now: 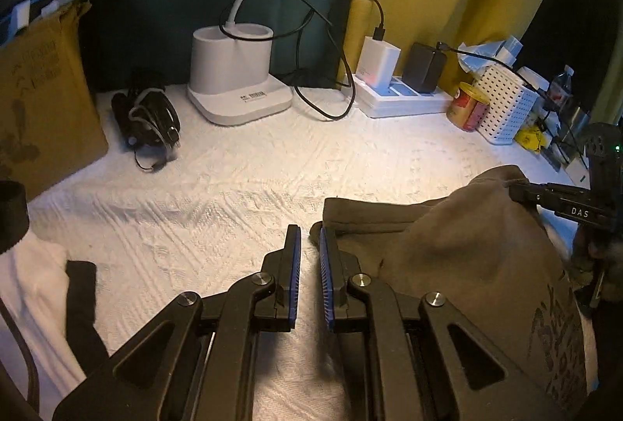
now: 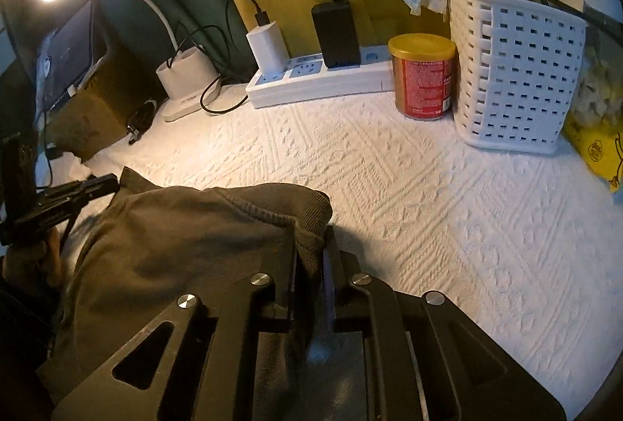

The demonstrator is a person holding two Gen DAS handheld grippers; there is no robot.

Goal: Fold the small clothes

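Your right gripper [image 2: 309, 257] is clamped on the olive-brown cotton garment [image 2: 187, 238] at lower centre; your left gripper [image 1: 310, 257] pinches its edge too

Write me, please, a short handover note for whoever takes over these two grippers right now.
Left gripper: shut, fingers at one corner of the grey-brown garment; whether they pinch it is unclear.
Right gripper: shut on the garment's ribbed edge.
Garment: bunched on the white textured cloth, between both grippers.
Done: ribbed edge gripped.
Left: the fold itself, then laying it flat.
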